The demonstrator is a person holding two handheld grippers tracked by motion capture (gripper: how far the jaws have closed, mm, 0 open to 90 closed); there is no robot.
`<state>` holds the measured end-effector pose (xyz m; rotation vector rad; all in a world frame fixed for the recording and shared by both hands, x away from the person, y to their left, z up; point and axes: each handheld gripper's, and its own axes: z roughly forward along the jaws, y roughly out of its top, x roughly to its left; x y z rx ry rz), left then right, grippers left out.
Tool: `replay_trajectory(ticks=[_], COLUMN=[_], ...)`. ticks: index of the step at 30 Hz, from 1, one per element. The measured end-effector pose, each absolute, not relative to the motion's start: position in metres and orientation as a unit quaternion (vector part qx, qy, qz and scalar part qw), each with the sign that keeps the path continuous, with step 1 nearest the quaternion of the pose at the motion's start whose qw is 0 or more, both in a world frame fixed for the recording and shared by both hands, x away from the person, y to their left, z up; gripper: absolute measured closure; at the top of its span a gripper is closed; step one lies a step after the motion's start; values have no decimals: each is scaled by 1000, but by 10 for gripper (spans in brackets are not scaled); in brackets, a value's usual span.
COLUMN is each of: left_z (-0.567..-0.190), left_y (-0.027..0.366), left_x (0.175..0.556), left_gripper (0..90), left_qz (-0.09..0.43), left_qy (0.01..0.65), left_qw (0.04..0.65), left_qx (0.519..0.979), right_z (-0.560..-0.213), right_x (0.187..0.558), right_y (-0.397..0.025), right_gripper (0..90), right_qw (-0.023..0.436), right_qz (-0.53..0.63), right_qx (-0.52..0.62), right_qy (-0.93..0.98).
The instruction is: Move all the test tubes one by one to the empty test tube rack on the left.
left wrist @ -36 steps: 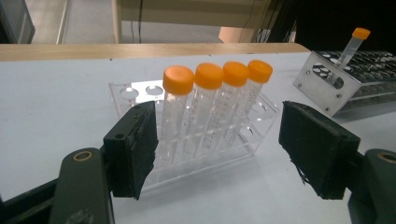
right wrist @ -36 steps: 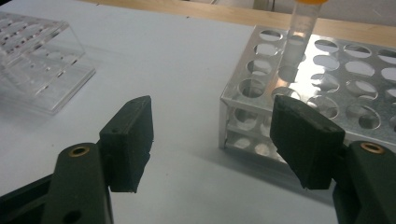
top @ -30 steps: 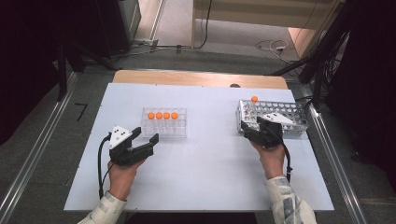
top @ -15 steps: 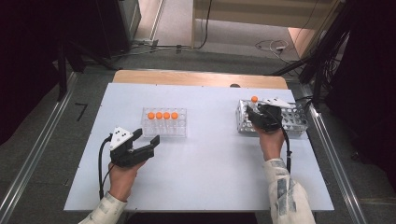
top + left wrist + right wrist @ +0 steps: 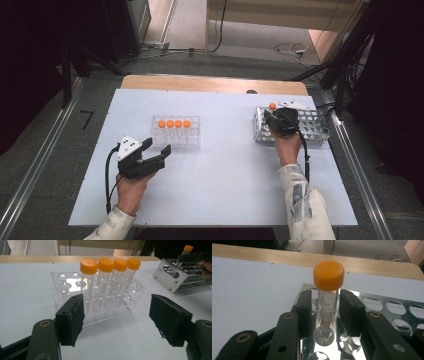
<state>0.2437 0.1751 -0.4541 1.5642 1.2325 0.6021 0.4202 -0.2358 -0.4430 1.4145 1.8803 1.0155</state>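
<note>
Right gripper (image 5: 323, 308) moved forward, orange-capped tube (image 5: 328, 293) between its jaws

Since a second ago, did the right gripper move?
Yes. In the high view the right gripper has gone forward over the metal rack, from its near edge to the orange-capped tube at its far left corner.

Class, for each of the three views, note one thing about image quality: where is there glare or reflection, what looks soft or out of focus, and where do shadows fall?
High view: the table is evenly lit, its surroundings dark. Left gripper view: the left claw looks soft, casting faint shadows, while the orange-capped tubes are sharper. Right gripper view: the metal rack mirrors the light, and the capped tube stands between the right claw pads.
</note>
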Motion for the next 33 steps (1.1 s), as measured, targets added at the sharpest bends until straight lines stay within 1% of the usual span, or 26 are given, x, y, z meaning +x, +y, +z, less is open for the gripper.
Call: replay_trajectory(ticks=[5, 6, 12, 20, 33], left_z=[-454, -454, -454, -454, -455], left_y=[175, 175, 175, 175, 174], left_x=[243, 244, 243, 243, 243], left_gripper=[279, 279, 279, 279, 265], left_qz=[249, 249, 249, 250, 250], left_qy=[512, 511, 513, 512, 512], left_qw=[507, 507, 507, 508, 501], left_qx=[648, 648, 647, 646, 651], right_z=[-445, -444, -440, -423, -404], right_x=[423, 423, 421, 417, 407], right_y=[-237, -238, -241, -241, -245], right_gripper=[705, 712, 715, 718, 721], right_qw=[286, 286, 286, 303, 314], right_qz=[380, 380, 386, 393, 410], right_qx=[534, 533, 534, 523, 513], right_qy=[699, 699, 696, 693, 686])
